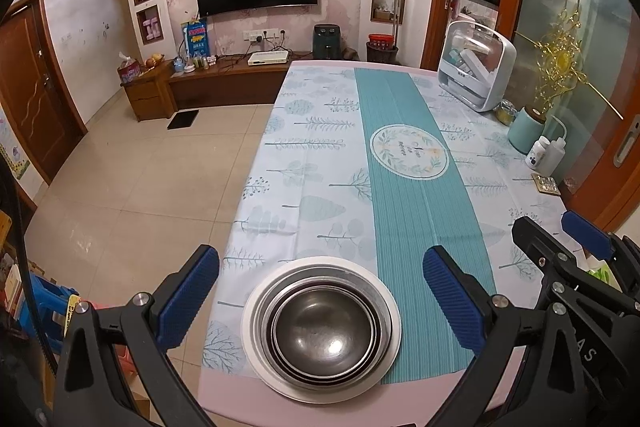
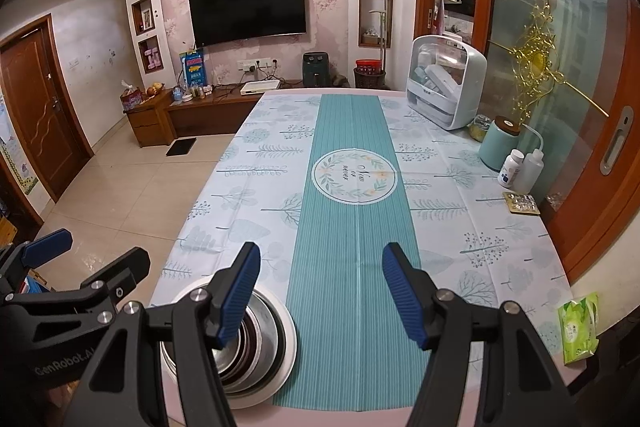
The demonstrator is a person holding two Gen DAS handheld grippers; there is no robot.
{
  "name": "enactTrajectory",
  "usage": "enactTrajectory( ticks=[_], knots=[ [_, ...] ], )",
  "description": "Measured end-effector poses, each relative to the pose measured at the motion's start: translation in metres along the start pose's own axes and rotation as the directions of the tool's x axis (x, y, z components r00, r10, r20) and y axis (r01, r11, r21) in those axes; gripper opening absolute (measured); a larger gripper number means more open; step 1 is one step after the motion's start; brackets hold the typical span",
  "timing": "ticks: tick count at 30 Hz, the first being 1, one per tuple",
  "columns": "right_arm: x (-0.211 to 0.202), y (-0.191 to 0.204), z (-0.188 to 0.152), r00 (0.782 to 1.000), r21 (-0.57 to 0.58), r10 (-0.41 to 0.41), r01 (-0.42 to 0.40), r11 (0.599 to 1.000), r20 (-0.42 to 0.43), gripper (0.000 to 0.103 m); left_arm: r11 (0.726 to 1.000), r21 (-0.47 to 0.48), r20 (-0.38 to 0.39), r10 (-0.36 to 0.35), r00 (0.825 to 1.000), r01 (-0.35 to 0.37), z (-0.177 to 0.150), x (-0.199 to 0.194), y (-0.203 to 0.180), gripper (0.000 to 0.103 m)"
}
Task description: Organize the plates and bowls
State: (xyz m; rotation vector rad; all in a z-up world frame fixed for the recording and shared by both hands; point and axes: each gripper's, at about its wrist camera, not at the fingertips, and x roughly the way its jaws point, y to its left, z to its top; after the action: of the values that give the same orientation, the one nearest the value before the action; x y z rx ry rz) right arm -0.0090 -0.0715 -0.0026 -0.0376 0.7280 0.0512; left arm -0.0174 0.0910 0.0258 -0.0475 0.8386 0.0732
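- Left tongs (image 1: 320, 301) gape wide, holding nothing, framing the nested metal bowls (image 1: 325, 333) on a white plate (image 1: 256, 343) at lower centre.
- Right tongs (image 2: 320, 297) spread wide, empty, above the bench (image 2: 500, 251).

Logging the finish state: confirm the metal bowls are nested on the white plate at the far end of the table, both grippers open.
Wrong end. The left wrist view shows the metal bowls nested on the white plate at the near edge of the table. The left gripper and right gripper are open.

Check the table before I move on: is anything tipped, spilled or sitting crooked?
Nothing stands out. The metal bowls sit nested on the white plate near the table's near edge, level and unspilled. The left gripper and right gripper are both open, holding nothing.
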Motion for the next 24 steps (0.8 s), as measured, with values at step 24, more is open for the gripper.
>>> enactTrajectory(
  ticks=[24],
  knots=[
    [0.004, 0.0058, -0.0025, 1.0, -0.002, -0.001, 0.001, 1.0, -0.003, 0.064, 1.0, 0.002, -0.021, -0.001, 1.0, 0.001, -0.0014, 0.0061, 0.0003, 0.101]
  ],
)
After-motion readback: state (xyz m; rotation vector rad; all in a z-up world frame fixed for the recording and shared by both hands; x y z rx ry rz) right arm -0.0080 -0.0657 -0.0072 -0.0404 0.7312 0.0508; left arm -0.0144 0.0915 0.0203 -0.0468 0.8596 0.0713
